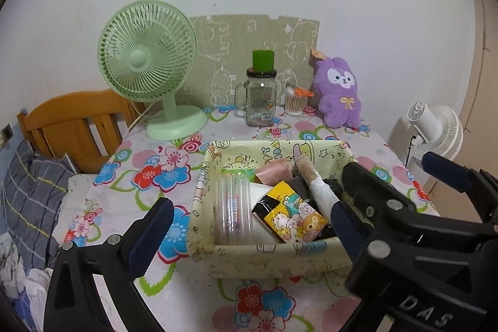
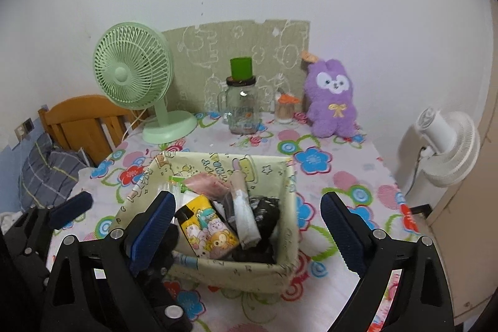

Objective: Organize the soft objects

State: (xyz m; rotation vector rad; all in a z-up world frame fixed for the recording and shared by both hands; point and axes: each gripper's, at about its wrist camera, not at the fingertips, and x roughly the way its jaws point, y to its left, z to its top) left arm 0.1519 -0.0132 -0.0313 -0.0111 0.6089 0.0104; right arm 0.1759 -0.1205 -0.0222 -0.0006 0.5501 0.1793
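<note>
A pale yellow fabric basket (image 1: 264,254) (image 2: 289,198) sits mid-table, holding a yellow cartoon tissue pack (image 1: 292,213) (image 2: 211,226), a white rolled cloth (image 1: 323,192) (image 2: 246,217), a pink pouch (image 1: 277,171) (image 2: 208,184), dark socks (image 2: 264,210) and a clear plastic tub (image 1: 233,207). A purple plush bunny (image 1: 337,92) (image 2: 333,98) sits at the back right. My left gripper (image 1: 252,226) is open around the basket's near side. My right gripper (image 2: 246,226) is open over the basket; it also shows in the left wrist view (image 1: 404,185).
A green desk fan (image 1: 149,64) (image 2: 137,77) stands back left. A glass mug jar with a green cap (image 1: 260,92) (image 2: 242,101) and a cotton swab jar (image 1: 295,101) (image 2: 284,108) stand at the back. A white fan (image 2: 448,142) stands off the table's right. A wooden headboard (image 1: 74,120) is left.
</note>
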